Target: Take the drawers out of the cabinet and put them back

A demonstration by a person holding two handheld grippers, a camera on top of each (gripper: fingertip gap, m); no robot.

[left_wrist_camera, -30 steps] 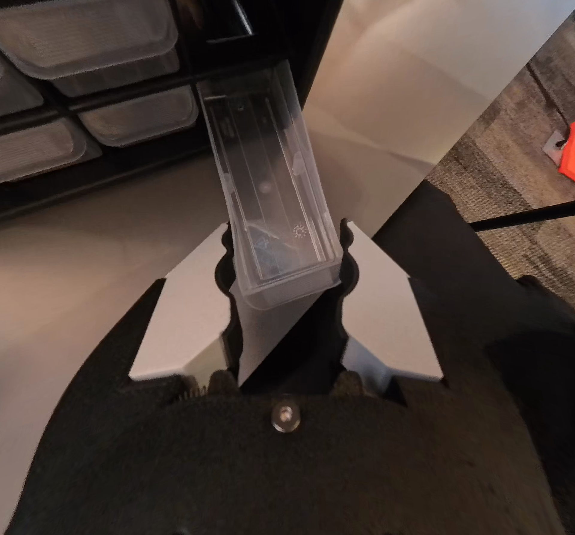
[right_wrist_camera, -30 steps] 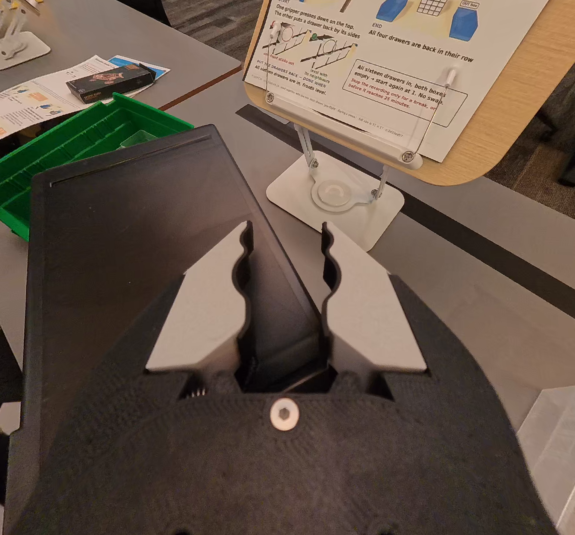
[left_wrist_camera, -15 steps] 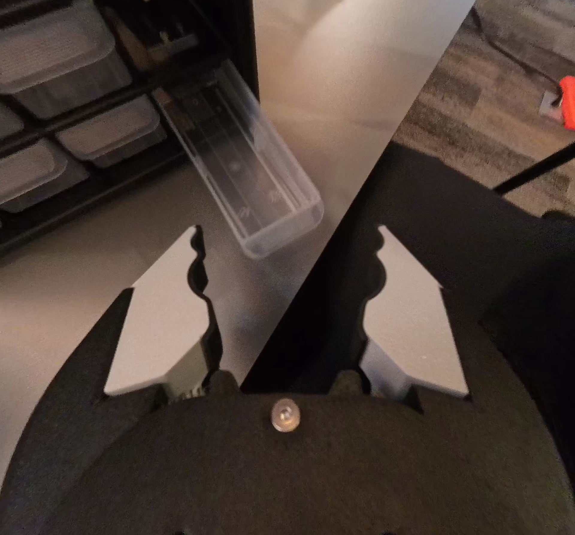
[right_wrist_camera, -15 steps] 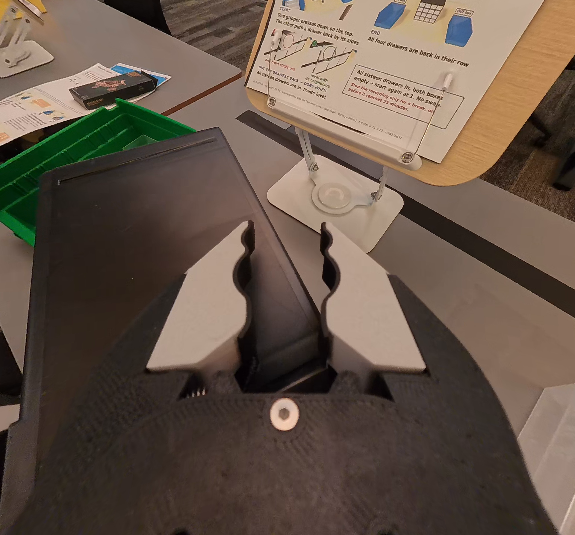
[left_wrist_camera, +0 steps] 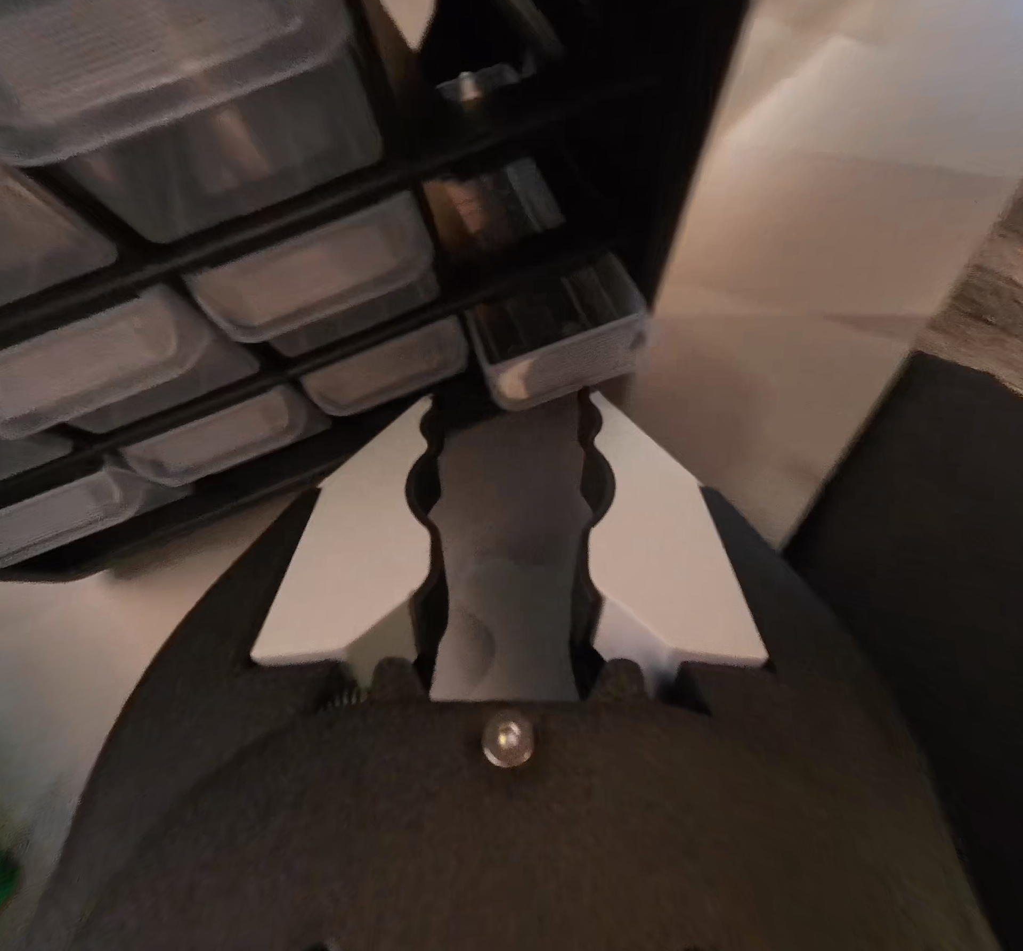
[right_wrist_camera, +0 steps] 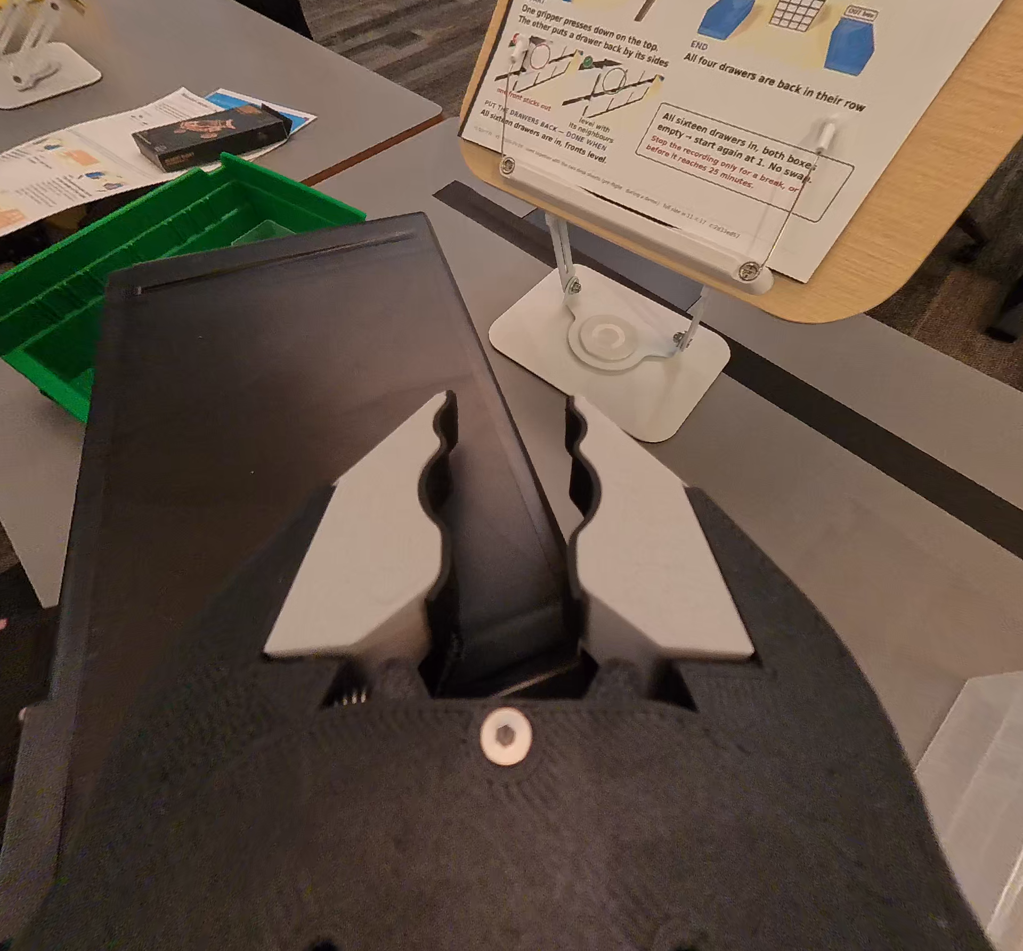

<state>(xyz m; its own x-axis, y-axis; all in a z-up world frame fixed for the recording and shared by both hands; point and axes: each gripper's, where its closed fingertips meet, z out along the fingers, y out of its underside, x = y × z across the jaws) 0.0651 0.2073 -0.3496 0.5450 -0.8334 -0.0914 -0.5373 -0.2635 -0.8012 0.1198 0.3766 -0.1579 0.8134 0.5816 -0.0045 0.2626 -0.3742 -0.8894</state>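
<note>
Table (right_wrist_camera: 830,509): grey, carrying all items. Black cabinet (right_wrist_camera: 265,382): right wrist view, lying beneath the right gripper (right_wrist_camera: 509,409), whose jaws stand apart with nothing between them, over the cabinet's top near its 3 o'clock edge. Document stand (right_wrist_camera: 609,340): at 1 o'clock from that gripper. Green tray (right_wrist_camera: 166,227): at 10 o'clock, behind the cabinet. Left wrist view, blurred: clear drawer (left_wrist_camera: 559,354) protrudes partly from the cabinet's lower right slot. Left gripper (left_wrist_camera: 506,409): jaws parted, empty, tips just below the drawer's front; contact cannot be judged.
</note>
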